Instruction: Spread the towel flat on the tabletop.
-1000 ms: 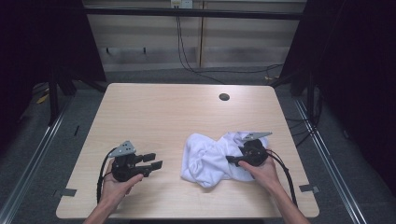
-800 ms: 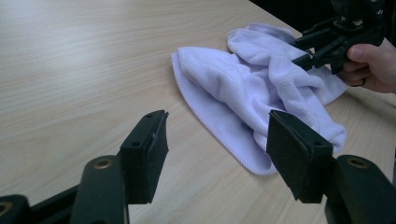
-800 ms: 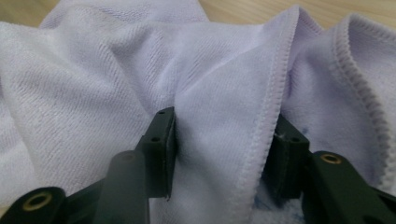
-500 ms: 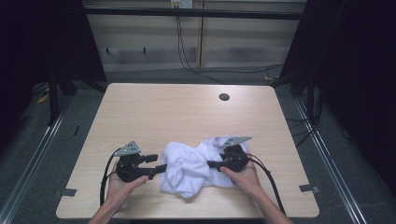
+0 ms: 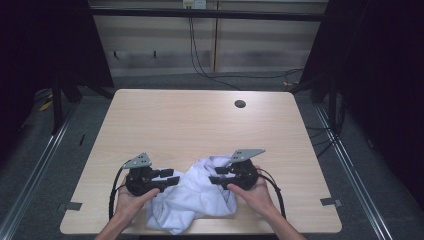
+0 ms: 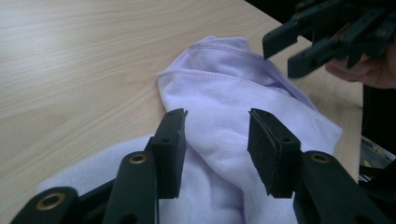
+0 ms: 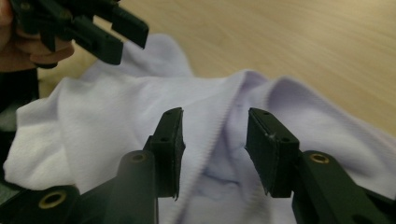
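Observation:
A crumpled white cloth (image 5: 192,200) lies at the front edge of the wooden table (image 5: 200,125), between both hands. My left gripper (image 5: 174,177) points right at the cloth's left side. In the left gripper view its jaws (image 6: 215,116) have just been closing and stand apart over a fold of cloth (image 6: 233,93), pads clear of it. My right gripper (image 5: 215,176) points left over the cloth's top. Its jaws (image 7: 214,116) have also been closing and straddle a hemmed ridge of cloth (image 7: 116,107) without pressing it. Each gripper view shows the other gripper's tips (image 6: 280,51) (image 7: 126,37) close by.
A dark round hole (image 5: 240,104) sits at the table's far right. The cloth's lower part hangs slightly past the front edge. Grey tape marks (image 5: 330,201) lie near the front corners. Dark frames and floor cables surround the table.
The right gripper moved left along the table front, and the cloth shifted left with it. The cloth now reaches the left gripper, which stayed in place. Both grippers' jaws narrowed.

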Tool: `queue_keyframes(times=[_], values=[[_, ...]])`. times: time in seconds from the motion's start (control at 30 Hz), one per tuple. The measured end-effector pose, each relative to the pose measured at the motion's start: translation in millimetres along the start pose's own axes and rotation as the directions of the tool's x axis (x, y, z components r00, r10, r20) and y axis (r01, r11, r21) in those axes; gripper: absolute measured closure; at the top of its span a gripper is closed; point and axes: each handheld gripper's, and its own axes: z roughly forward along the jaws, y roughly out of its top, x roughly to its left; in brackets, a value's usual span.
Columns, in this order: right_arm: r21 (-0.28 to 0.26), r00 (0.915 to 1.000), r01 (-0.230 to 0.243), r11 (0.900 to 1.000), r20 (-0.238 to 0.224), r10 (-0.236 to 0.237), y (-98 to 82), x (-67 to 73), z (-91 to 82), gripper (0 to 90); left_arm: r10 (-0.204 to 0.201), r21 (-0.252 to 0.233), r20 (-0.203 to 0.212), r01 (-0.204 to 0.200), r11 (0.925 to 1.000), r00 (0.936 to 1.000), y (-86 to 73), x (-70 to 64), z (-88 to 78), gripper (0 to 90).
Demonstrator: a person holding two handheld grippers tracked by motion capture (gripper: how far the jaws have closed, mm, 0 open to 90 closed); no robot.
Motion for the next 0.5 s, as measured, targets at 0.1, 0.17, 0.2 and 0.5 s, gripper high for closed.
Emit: queue_keyframes(times=[0.1,0.17,0.2,0.5], values=[[0.012,0.9992,-0.017,1.0,0.036,0.017,-0.2,-18.9,4.4,57.3,-0.015,0.04,0.011,0.015,0.9991,0.9998,3.3,7.7,12.0,55.5],[0.034,0.9994,-0.022,0.999,0.029,0.021,-0.5,-23.0,10.0,57.2,-0.04,0.063,0.008,0.04,0.9972,0.9992,5.3,14.1,19.2,53.7],[0.074,0.9994,-0.02,0.997,0.029,0.018,-2.6,-28.9,22.9,58.7,-0.056,0.061,0.005,0.055,0.9966,0.9984,7.3,18.0,24.8,51.7],[0.113,0.9994,-0.019,0.993,-0.026,0.022,-10.0,-26.8,33.8,52.8,-0.033,0.133,0.074,0.023,0.9909,0.9967,4.1,6.0,41.4,41.7]])
